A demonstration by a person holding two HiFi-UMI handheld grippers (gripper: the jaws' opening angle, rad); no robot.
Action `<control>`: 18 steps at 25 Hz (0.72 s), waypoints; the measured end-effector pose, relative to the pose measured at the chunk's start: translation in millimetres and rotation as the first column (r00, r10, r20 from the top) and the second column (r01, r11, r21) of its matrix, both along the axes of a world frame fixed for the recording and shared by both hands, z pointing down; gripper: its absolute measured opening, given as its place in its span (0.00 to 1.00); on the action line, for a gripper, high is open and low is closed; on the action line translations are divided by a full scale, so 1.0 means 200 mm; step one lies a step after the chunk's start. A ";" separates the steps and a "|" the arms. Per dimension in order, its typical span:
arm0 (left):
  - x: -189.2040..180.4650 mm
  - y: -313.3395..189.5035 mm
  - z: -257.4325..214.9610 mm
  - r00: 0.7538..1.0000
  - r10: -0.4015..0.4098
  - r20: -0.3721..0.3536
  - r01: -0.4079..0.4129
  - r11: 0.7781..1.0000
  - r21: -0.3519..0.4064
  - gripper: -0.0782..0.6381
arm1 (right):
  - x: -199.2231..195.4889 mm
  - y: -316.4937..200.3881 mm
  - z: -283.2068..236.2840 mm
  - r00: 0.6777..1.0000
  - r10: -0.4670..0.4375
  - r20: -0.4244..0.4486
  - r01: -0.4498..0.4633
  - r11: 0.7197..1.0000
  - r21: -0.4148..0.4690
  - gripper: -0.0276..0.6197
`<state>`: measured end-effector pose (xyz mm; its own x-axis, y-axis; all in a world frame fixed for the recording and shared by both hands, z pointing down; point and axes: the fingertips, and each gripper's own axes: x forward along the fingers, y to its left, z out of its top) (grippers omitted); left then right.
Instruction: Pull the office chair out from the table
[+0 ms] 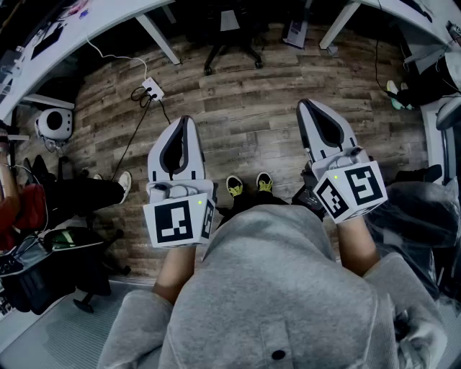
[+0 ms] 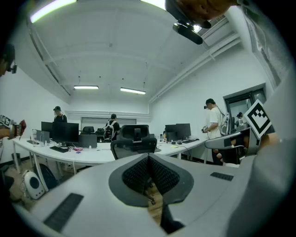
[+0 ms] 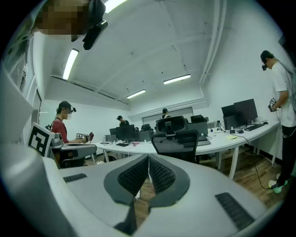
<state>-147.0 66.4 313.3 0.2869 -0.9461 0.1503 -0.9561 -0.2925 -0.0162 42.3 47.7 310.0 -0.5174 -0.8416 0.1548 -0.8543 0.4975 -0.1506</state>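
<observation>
The black office chair (image 2: 134, 140) with a mesh back and headrest stands tucked against the white curved table (image 2: 69, 156), straight ahead of both grippers and some way off. It also appears in the right gripper view as the office chair (image 3: 177, 137) at the table (image 3: 233, 139). From the head view only the chair's star base (image 1: 230, 45) shows, at the top under the table edge (image 1: 108, 18). My left gripper (image 1: 183, 124) and right gripper (image 1: 310, 108) are held side by side over the wood floor, both shut with nothing between the jaws, well short of the chair.
A power strip (image 1: 153, 89) with cables lies on the floor ahead on the left. A white round device (image 1: 52, 124) sits under the left table. Another chair (image 1: 65, 254) and a seated person are close on my left. Several people (image 2: 213, 122) stand at desks with monitors.
</observation>
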 end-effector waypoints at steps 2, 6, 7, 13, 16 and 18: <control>-0.01 0.01 0.00 1.000 0.003 -0.003 -0.003 1.000 -0.002 0.13 | -0.02 0.01 0.00 1.000 -0.007 0.001 0.007 1.000 -0.004 0.09; -0.04 0.01 0.00 1.000 0.004 -0.011 -0.004 1.000 0.000 0.13 | -0.05 0.03 0.00 0.999 -0.029 0.025 0.029 0.999 -0.017 0.09; -0.05 0.01 0.00 1.000 0.005 -0.012 -0.005 1.000 0.000 0.13 | -0.07 0.03 -0.01 0.999 -0.030 0.030 0.031 0.999 -0.017 0.09; -0.12 0.02 -0.02 1.000 0.021 -0.019 -0.020 1.000 0.014 0.13 | -0.17 0.06 -0.03 0.999 -0.032 -0.012 0.032 0.999 0.003 0.08; -0.16 0.04 -0.03 1.000 0.019 -0.020 -0.019 1.000 0.023 0.13 | -0.22 0.08 -0.03 0.999 -0.032 -0.022 0.033 0.999 0.009 0.08; -0.19 0.04 -0.02 0.999 0.020 -0.025 -0.019 1.000 0.023 0.13 | -0.25 0.09 -0.04 0.999 -0.035 -0.021 0.035 0.999 0.009 0.08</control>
<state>-184.8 75.2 309.1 0.3085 -0.9435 0.1211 -0.9505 -0.3107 0.0010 -8.2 66.5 302.4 -0.5434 -0.8243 0.1587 -0.8392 0.5286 -0.1280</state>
